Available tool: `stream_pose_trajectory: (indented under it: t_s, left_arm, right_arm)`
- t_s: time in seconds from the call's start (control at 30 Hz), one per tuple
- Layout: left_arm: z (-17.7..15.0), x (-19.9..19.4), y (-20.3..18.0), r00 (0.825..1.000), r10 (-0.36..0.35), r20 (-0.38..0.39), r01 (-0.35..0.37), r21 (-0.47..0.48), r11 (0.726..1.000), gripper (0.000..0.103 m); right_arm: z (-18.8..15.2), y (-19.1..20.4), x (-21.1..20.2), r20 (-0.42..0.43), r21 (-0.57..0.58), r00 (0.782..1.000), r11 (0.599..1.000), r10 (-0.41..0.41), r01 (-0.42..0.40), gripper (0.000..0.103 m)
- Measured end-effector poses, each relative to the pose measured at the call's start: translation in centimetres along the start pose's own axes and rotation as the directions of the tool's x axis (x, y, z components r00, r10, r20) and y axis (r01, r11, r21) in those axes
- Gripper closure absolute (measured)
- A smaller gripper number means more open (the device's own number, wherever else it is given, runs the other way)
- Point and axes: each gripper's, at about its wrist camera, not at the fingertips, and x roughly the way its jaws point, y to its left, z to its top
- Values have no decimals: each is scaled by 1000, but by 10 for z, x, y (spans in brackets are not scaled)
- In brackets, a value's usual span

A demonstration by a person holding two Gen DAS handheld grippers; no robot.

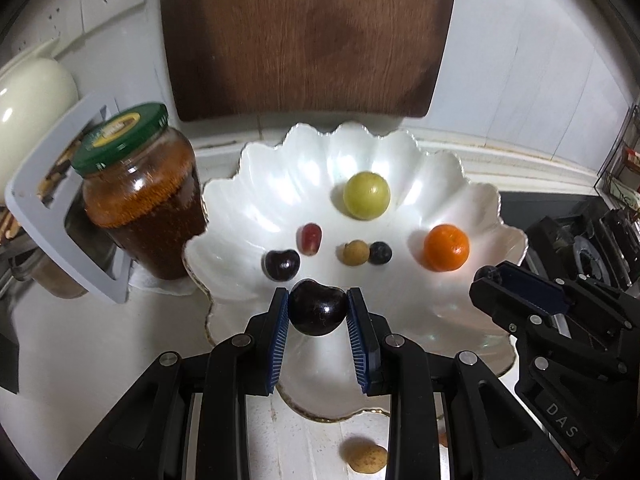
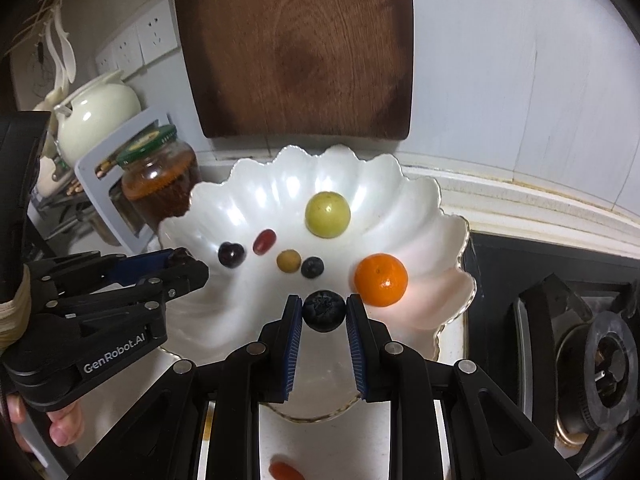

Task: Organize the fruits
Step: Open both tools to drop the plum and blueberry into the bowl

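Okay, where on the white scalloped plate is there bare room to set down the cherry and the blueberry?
The plate's near part, in front of the fruit row, is bare, as is its far left flank beside the jar. It is crowded mid-plate, from the cherry to the blueberry, with the orange on the right.

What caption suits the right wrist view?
Right gripper holds a blueberry over a scalloped white bowl of fruit.

Ahead of you a wooden board (image 1: 308, 36) leans on the white tiled wall (image 2: 520, 80), sockets (image 2: 138, 46) upper left, black hob (image 2: 560, 320) lower right.
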Motion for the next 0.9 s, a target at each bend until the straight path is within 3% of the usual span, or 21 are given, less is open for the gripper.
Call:
stream_pose_trajectory:
  t_s: [0.43,0.53,0.7,0.9]
  left_arm:
    - [-1,16,-4,999,17,-36,-16,21,1000,73]
    - [-1,15,-4,999,19,-32,-18,22,1000,61]
    - [-1,4,-2,999,45,1,-45,23,999,51]
    - [-4,-16,-1,995,85,58,-88,39,995,42]
  right_arm:
    - [-4,-5,13,-43,8,999,1000,-11,12,79]
    - [-4,-5,14,-46,12,999,1000,-12,12,78]
    - [-4,-7,12,-49,23,999,1000,-13,14,70]
    - [-5,-7,-1,-23,19,999,1000,-22,22,70]
